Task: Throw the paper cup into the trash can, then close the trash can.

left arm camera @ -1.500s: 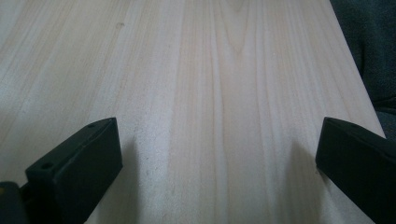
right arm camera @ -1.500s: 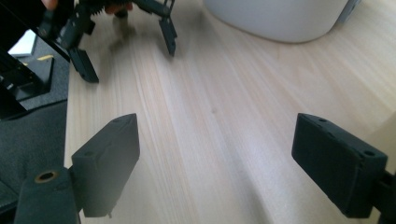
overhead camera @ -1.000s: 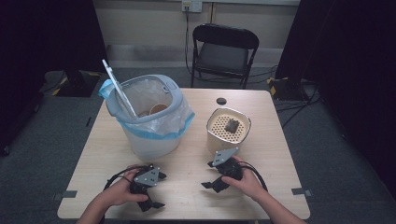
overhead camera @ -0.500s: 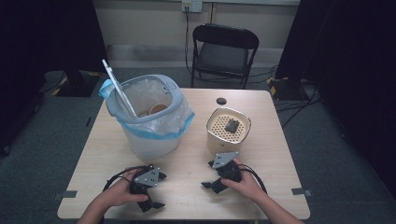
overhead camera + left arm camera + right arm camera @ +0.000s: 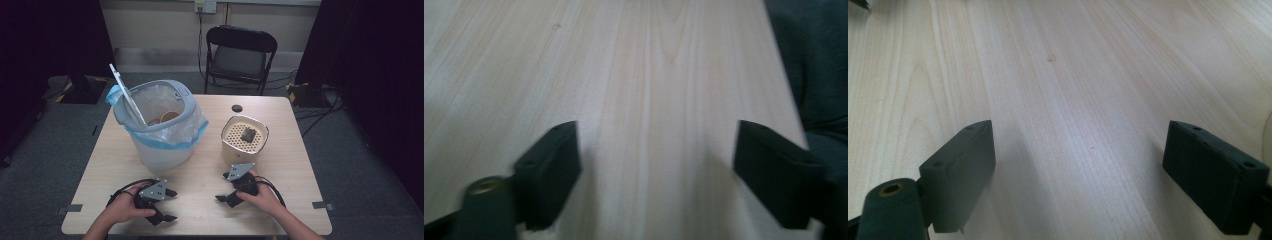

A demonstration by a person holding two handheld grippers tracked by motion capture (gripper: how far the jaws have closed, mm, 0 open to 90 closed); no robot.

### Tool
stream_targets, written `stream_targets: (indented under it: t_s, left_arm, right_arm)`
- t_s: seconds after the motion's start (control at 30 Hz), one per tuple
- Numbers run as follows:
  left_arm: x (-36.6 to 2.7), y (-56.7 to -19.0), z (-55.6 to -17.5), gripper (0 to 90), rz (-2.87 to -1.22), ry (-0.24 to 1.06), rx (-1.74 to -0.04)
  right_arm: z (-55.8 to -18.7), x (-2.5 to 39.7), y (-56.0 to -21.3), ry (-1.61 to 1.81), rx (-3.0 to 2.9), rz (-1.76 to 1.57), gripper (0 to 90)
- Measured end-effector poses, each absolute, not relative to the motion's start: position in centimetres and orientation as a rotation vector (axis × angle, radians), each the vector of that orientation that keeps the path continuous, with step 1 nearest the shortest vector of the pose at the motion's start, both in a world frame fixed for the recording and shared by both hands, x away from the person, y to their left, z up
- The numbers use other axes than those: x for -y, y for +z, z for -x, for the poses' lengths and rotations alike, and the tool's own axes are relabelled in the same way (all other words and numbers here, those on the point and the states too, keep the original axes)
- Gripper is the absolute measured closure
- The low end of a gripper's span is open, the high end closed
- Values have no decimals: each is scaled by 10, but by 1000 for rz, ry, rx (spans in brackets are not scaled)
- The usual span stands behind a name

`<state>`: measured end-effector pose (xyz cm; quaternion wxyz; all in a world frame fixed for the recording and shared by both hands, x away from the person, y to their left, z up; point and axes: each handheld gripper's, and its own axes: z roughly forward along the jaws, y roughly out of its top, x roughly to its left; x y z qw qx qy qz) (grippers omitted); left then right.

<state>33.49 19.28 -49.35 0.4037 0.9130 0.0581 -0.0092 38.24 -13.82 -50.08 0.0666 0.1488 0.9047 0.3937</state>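
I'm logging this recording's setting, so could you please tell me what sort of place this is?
Probably a staged recording room, not a home: a lone wooden table on grey carpet, dark curtains on both sides, a folding chair against the wall, and a bag-lined bin set out as a prop.

The light wooden desk (image 5: 295, 165) has open wood along its whole near edge, where the left gripper (image 5: 169, 205) and the right gripper (image 5: 223, 192) rest with jaws spread wide and nothing between them. In the left gripper view (image 5: 654, 165) and the right gripper view (image 5: 1078, 170) bare wood runs ahead of both. Toward the far-left corner stands the tall grey bin lined with a clear and blue plastic bag (image 5: 165, 132), blocking that side. Right of it, a cream square perforated container (image 5: 244, 140) stands just beyond the right gripper; a bare lane of wood runs between the 2. A small black disc (image 5: 237, 108) lies near the far edge.
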Motion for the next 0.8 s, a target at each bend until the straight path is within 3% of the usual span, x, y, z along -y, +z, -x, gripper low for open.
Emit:
stream_targets:
  t_s: [0.07,0.8]
  left_arm:
    - [-194,-487,-334,152,-2286,-10,-164]
    - [-213,-443,-329,159,-2194,-72,-503]
  right_arm:
    - [-382,138,-501,1187,-2727,-449,129]
    - [-382,138,-501,1183,-2726,-452,128]
